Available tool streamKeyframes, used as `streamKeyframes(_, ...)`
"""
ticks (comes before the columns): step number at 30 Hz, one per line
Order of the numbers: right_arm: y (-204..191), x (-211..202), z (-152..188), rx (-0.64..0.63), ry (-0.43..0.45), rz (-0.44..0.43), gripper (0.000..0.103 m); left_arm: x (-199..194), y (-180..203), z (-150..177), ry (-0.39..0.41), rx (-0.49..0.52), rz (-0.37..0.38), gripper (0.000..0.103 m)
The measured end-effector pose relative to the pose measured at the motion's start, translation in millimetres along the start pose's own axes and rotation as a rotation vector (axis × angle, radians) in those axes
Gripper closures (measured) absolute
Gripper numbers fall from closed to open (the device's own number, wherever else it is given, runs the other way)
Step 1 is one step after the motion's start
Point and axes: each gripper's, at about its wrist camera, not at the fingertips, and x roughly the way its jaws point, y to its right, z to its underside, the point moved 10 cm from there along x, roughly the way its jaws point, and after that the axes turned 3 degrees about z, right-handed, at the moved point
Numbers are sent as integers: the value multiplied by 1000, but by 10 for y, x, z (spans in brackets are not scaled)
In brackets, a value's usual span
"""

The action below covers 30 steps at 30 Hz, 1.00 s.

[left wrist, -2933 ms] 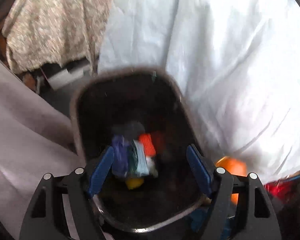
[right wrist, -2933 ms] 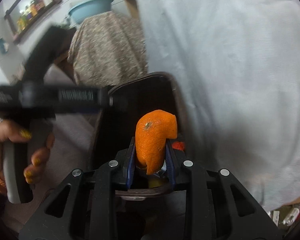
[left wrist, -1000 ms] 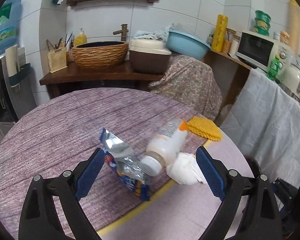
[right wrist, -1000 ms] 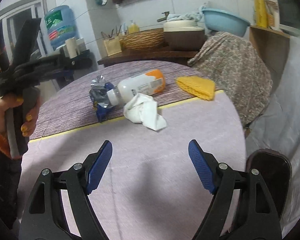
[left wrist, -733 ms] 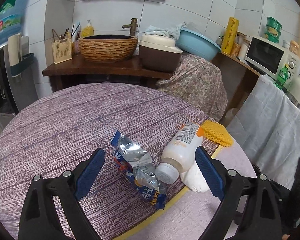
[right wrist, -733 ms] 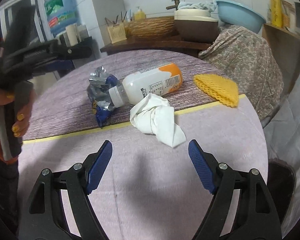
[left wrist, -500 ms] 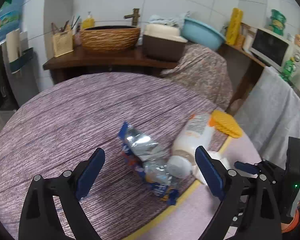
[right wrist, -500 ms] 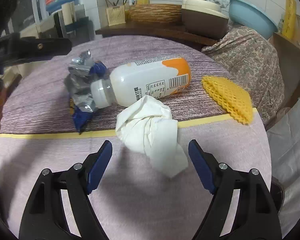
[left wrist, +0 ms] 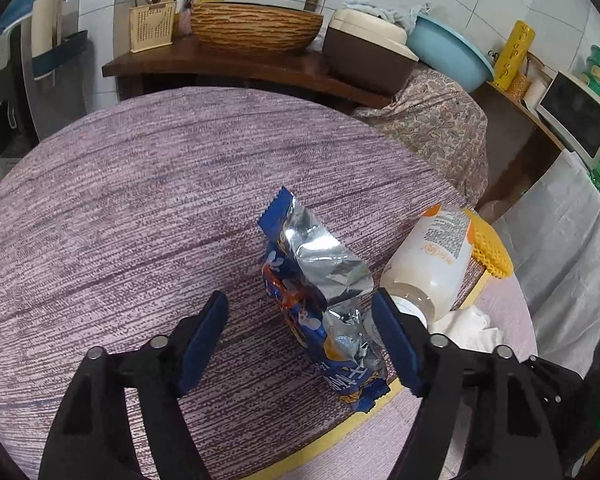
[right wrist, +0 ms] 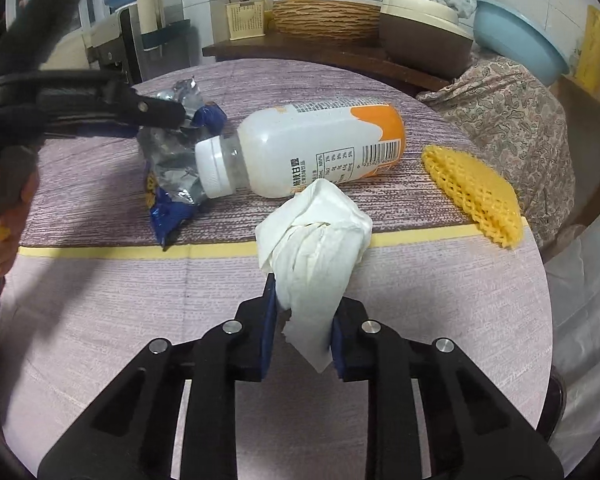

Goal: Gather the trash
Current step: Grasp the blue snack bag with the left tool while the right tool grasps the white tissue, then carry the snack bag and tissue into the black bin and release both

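- Now the right gripper [right wrist: 302, 332] is closing on the crumpled white tissue [right wrist: 314, 236], its pads pinching the lower folds near the front edge of the round table [right wrist: 100, 320].
- A second ago those jaws stood wide and short of the tissue; this is the grab.
- Over on the left, the left gripper [left wrist: 300, 336] has dropped in around the foil snack wrapper [left wrist: 320, 292], jaws closing but not yet pressing on it; there is a clear gap on the left side.
- Lying between the two pieces is the white bottle [right wrist: 312, 148], on its side, cap touching the wrapper.
- Off by the table's right edge sits the yellow foam net [right wrist: 476, 192], untouched.
- My read: two pieces about to lift together, with bottle and net left to collect.
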Motion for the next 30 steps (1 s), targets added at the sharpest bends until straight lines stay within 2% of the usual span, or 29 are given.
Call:
streamKeyframes(3,-36,-118,59,8,18,-20,80,49,-28,38,-17,-17,-5,49)
streamKeyframes(5,-69,-205,85,7,34,-24,80,91,-48,57,-32,-20,-8,68)
streamKeyframes(8,-125,-386,125,24,67,-51,80,112,-57,76,-40,-23,-13,88)
streamKeyframes(11,-193,-535,198,29,90,-69,80,9,-65,26,-10,12,-54,96)
streamKeyframes(18,-241,-752,407,75,117,-108,80,-436,-119,-206,137,58,-165,97)
streamKeyframes(23,-227,-881,566,113,137,-112,80,-661,-84,-327,206,63,-186,99)
streamKeyframes(25,-205,-983,640,133,159,-112,80,-842,49,-381,248,79,-152,100)
streamKeyframes(27,-154,-1082,715,157,181,-107,80,-1024,275,-408,287,97,-84,100)
streamKeyframes(30,22,-1247,838,203,213,-91,80,-1279,766,-337,343,188,1,100)
